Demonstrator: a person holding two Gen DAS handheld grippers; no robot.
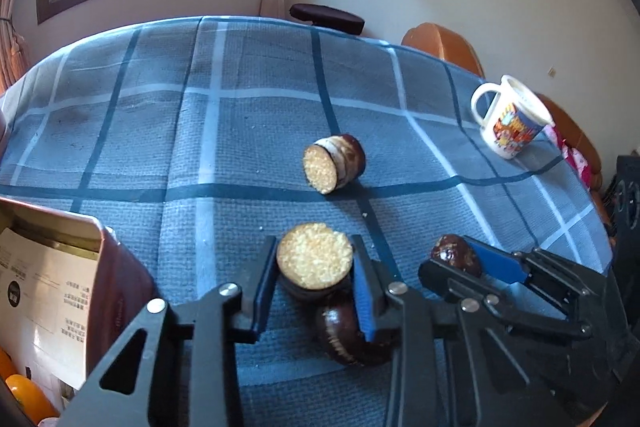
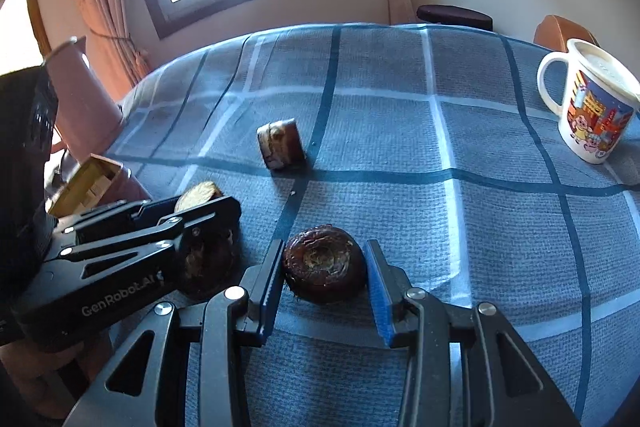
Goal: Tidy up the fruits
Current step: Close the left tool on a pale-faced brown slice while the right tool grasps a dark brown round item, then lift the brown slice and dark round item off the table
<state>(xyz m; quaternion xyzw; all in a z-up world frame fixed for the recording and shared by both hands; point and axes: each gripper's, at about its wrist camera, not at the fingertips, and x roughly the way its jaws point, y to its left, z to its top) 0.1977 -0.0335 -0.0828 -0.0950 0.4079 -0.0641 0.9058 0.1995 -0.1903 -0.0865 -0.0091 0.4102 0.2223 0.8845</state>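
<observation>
Several cut chunks of a dark-skinned fruit with grainy yellow flesh lie on the blue checked tablecloth. My left gripper is shut on one chunk, cut face up. A dark end piece lies just under it, against the right finger. My right gripper is shut on a round dark end piece; the left wrist view shows this gripper at the right. Seen from the right wrist, the left gripper holds its chunk. Another chunk lies free farther back.
A printed white mug stands at the far right. An open carton stands at the near left, with orange fruit beside it. A pink jug stands at the left. Chair backs rise beyond the far edge.
</observation>
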